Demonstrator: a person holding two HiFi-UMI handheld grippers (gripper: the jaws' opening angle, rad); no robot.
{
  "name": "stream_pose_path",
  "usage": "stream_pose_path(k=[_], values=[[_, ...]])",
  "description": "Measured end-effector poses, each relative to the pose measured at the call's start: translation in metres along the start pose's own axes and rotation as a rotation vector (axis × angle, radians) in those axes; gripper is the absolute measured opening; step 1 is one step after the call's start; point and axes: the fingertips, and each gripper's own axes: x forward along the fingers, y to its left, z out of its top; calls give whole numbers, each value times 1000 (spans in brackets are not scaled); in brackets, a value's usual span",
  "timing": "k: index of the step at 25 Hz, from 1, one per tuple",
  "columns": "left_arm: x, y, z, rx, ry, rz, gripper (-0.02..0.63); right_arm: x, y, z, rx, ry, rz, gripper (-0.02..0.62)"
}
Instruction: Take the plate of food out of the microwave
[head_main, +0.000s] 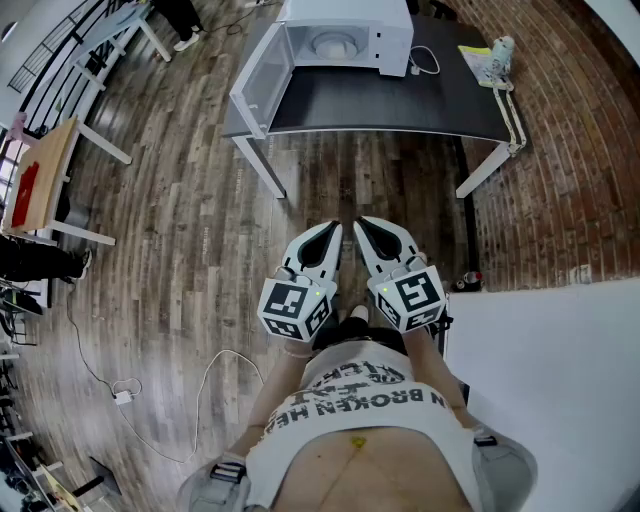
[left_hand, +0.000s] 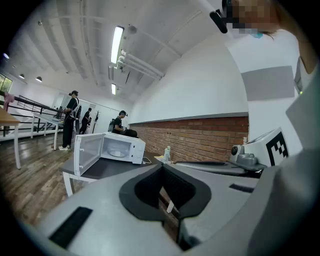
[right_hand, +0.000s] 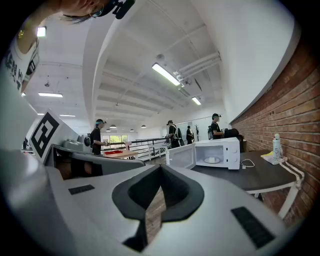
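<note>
The plate of food (head_main: 331, 44) sat inside the microwave (head_main: 392, 40), untouched. The microwave door (head_main: 258, 82) stood swung wide to the left, so the cavity was already open to reach. The microwave stood at the far side of a dark counter (head_main: 400, 105), with a white cable (head_main: 428, 62) and a bottle (head_main: 503, 48) off to its right.

The left claw (head_main: 333, 231) and the right claw (head_main: 363, 224) were held side by side close to the person's body, over the wooden floor (head_main: 200, 200) and well apart from the counter. Each had its jaws pressed together with nothing between them.

Judged from this, only the door step was done. The approach, spreading a claw, gripping the plate and drawing it out all remained.
</note>
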Motion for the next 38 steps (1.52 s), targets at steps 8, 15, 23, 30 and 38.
stream_pose_path(k=[8, 15, 23, 30, 38], values=[[17, 12, -6, -17, 13, -1, 6, 18, -14, -10, 64, -1, 24, 9], [58, 55, 1, -41, 20, -34, 6, 63, -42, -5, 74, -4, -14, 9], [123, 105, 27, -24, 34, -139, 6, 136, -84, 13, 72, -21, -73, 8], [147, 146, 39, -30, 52, -185, 6, 185, -98, 20, 90, -26, -115, 9], [149, 188, 47, 8, 52, -190, 6, 227, -94, 17, 126, -26, -122, 9]])
